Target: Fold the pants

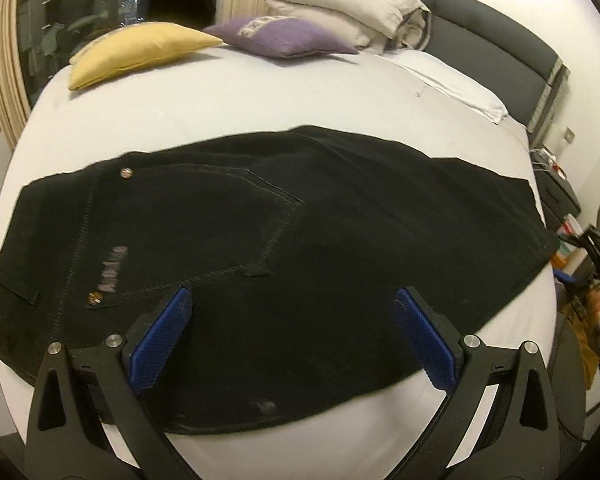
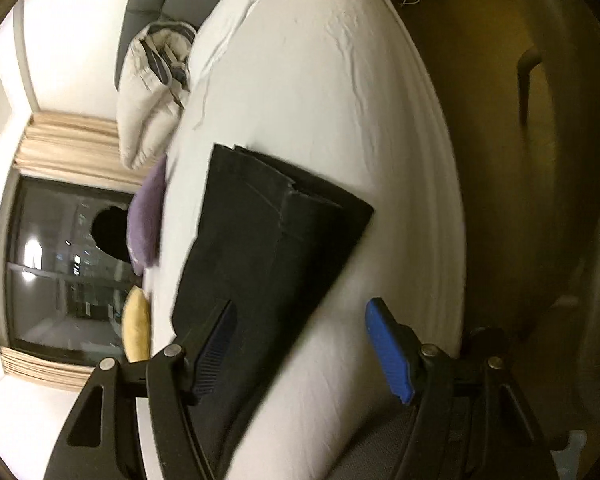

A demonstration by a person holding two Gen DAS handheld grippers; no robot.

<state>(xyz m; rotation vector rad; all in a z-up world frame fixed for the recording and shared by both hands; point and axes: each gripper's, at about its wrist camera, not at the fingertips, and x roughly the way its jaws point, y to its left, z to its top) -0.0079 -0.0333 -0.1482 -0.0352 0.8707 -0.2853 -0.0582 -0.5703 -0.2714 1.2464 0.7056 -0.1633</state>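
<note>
— White sheet, smooth on the bed (image 1: pixel 228 108). Where are the pants?

— Black denim pants (image 1: pixel 284 240) lie flat across the near half, folded lengthwise, stitched pocket up.

— Your grippers?

— My left gripper (image 1: pixel 294 336) hovers above them, ribbed blue pads apart, empty. My right gripper (image 2: pixel 300 350) is spread too, at their right end.

— Beyond?

— Satiny yellow cushion (image 1: pixel 136 52), knitted purple cushion (image 1: pixel 280 36).

The black pants (image 1: pixel 260 264) are matt, heavy woven cloth with pale stitched seams and small shiny metal rivets (image 1: pixel 126 173). The white bed sheet (image 1: pixel 220 108) is smooth, softly creased cloth. The yellow cushion (image 1: pixel 140 50) has a slight sheen; the purple cushion (image 1: pixel 280 36) looks coarser and matt. Blue ribbed plastic pads (image 1: pixel 168 336) line matt black plastic finger arms with polished metal pins (image 1: pixel 114 340).
</note>
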